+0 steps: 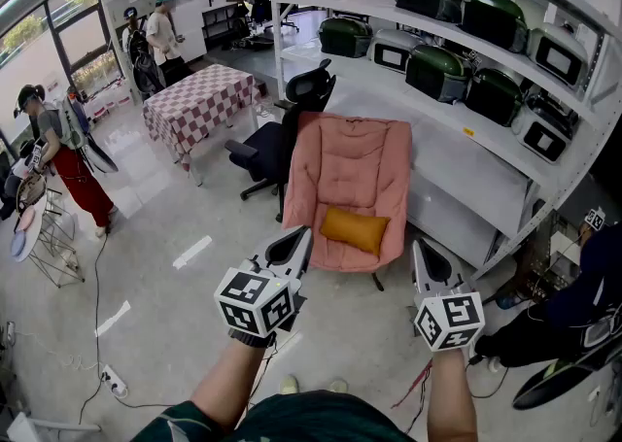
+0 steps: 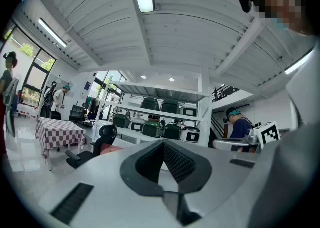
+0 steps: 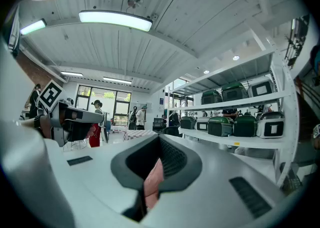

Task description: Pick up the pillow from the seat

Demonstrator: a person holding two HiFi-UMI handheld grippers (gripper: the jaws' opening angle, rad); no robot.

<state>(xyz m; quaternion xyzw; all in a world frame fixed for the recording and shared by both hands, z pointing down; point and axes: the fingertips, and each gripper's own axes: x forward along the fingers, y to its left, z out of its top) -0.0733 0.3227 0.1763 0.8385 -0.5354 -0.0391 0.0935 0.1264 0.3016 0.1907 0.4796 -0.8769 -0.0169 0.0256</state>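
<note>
An orange pillow (image 1: 355,229) lies on the front of the seat of a pink padded chair (image 1: 348,163) in the head view. My left gripper (image 1: 296,238) hovers just short of the chair's front left corner, jaws together and holding nothing. To the right of the seat, my right gripper (image 1: 421,250) is also shut and empty. Both point up and forward, away from me. The left gripper view shows my left gripper (image 2: 163,146) aimed over the room, with the pillow hidden. In the right gripper view, a sliver of the pink chair (image 3: 151,184) shows past my right gripper (image 3: 159,148).
A black office chair (image 1: 277,134) stands behind the pink chair, left of it. Long white shelves (image 1: 466,129) with green and white appliances (image 1: 435,73) run along the right. A checkered table (image 1: 199,100) is at the back left. People stand at left (image 1: 58,153); one crouches at right (image 1: 569,309).
</note>
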